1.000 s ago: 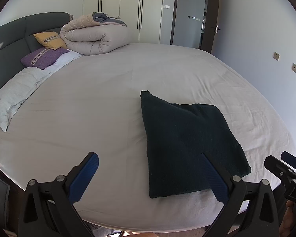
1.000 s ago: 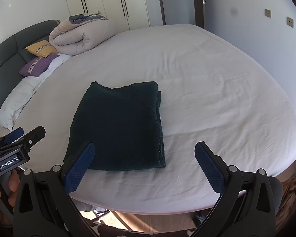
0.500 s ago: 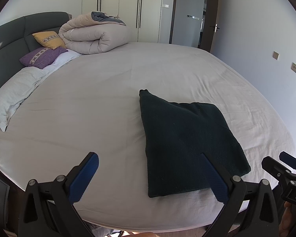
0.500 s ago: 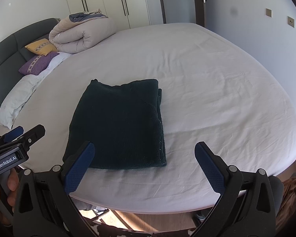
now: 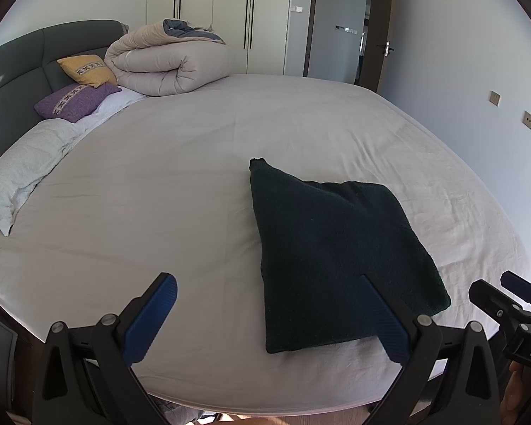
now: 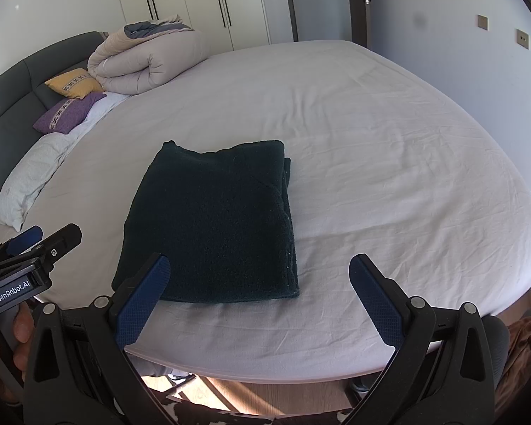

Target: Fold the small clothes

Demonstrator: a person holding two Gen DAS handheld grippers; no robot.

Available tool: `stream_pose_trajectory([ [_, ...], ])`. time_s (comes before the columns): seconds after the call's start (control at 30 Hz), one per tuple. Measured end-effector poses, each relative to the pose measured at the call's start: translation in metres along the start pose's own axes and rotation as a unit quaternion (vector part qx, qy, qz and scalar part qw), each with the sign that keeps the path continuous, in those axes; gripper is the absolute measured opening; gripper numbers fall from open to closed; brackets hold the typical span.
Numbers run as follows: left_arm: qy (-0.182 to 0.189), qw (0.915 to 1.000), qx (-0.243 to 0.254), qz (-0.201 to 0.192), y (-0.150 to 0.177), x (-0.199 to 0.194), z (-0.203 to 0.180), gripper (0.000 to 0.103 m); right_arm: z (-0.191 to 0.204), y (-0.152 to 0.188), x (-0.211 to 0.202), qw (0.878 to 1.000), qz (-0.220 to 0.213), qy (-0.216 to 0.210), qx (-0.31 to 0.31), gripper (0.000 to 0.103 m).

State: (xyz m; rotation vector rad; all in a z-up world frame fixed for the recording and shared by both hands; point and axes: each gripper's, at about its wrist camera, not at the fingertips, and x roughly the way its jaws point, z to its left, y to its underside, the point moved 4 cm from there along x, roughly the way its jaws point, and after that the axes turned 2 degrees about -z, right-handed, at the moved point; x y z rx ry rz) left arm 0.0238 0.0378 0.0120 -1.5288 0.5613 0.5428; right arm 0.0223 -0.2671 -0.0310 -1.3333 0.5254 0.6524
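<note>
Ahead of both spread, empty fingers, left gripper (image 5: 272, 315) and right gripper (image 6: 258, 297), lies folded dark garment (image 6: 212, 226) on bed (image 6: 389, 163); careless grab risks unfolding layered right edge.

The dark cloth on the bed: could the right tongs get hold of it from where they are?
Probably yes. The right tongs are open, the cloth lies just ahead of them, and nothing stands between.

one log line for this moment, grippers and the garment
left gripper: open, empty | right gripper: open, empty | dark green garment: folded flat on bed sheet, near edge, untouched
</note>
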Motion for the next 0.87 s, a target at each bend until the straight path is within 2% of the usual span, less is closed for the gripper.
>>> stream_pose_trajectory([
  [0.87,-0.002,0.9999,0.013,0.000,0.0031,0.0048,0.0017,0.103,0.0007,0.0051,0.0044,1.000,0.005,-0.002,0.002,0.103],
])
